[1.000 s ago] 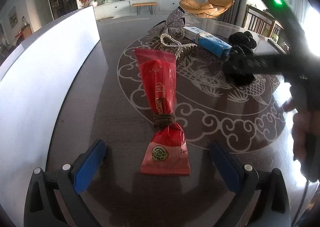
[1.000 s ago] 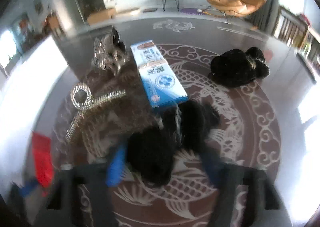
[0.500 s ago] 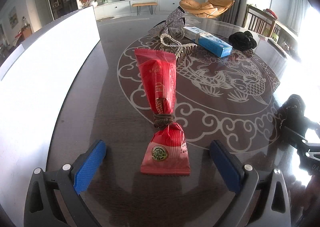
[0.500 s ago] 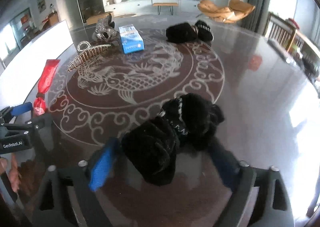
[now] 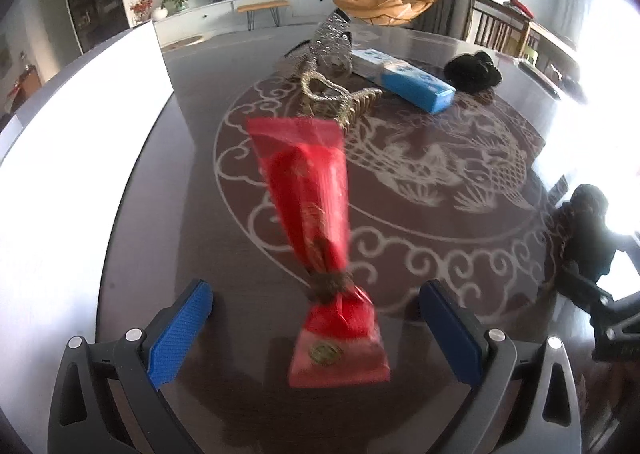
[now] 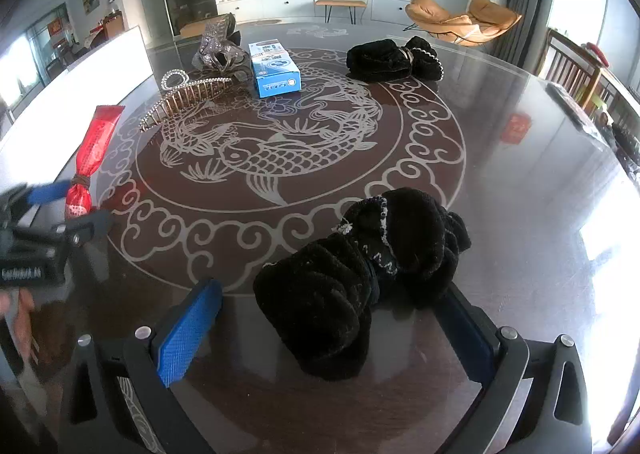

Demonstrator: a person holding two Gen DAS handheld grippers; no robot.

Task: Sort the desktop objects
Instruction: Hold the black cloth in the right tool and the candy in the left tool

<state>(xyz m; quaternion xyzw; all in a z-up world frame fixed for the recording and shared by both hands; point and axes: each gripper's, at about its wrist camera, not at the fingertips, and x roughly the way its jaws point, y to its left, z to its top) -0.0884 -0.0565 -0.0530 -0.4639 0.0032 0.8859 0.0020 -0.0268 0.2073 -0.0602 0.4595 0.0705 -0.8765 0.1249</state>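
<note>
I have the left gripper [image 5: 316, 318] spread wide around the tail of the red snack packet [image 5: 316, 230], which lies flat on the table [image 5: 440, 254], no pad touching it, lined up for a pinch. My right gripper [image 6: 332, 318] stands equally wide around the near black hair bow [image 6: 360, 266]; contact there I cannot tell. Its twin bow [image 6: 394, 58], blue box [image 6: 274, 68] and hair claw [image 6: 184, 98] lie beyond.
</note>
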